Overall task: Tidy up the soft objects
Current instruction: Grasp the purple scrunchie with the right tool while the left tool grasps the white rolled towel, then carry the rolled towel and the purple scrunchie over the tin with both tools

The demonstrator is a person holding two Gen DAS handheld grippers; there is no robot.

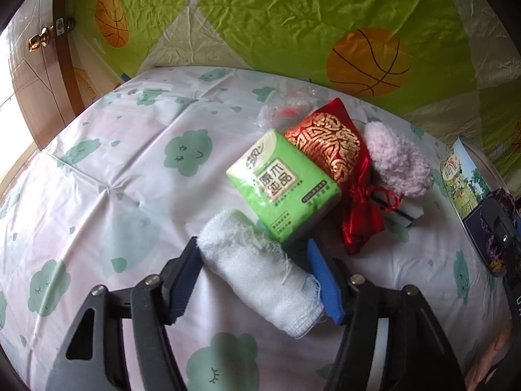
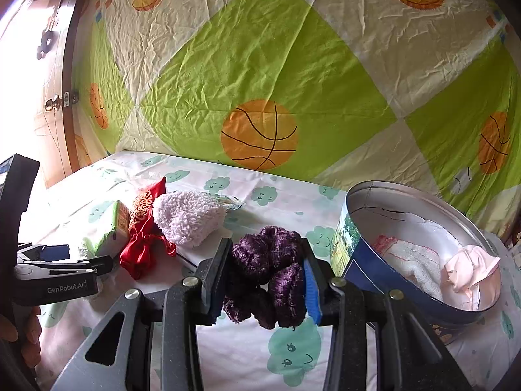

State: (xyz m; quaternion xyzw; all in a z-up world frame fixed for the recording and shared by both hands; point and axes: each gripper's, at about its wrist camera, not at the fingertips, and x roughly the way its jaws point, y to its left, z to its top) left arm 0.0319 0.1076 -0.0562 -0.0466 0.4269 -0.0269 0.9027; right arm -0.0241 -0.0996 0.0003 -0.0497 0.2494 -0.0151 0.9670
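Purple fuzzy yarn bundle (image 2: 265,277) is pinched by the right gripper (image 2: 263,280), low in the middle, beside the round blue tin (image 2: 350,260). It could be snagged on the rim and dropped. White rolled towel (image 1: 257,270) sits between the left gripper's (image 1: 257,280) spread fingers. The tin's inside is shown only by the right view; the green tissue pack's (image 1: 283,184) front only by the left.
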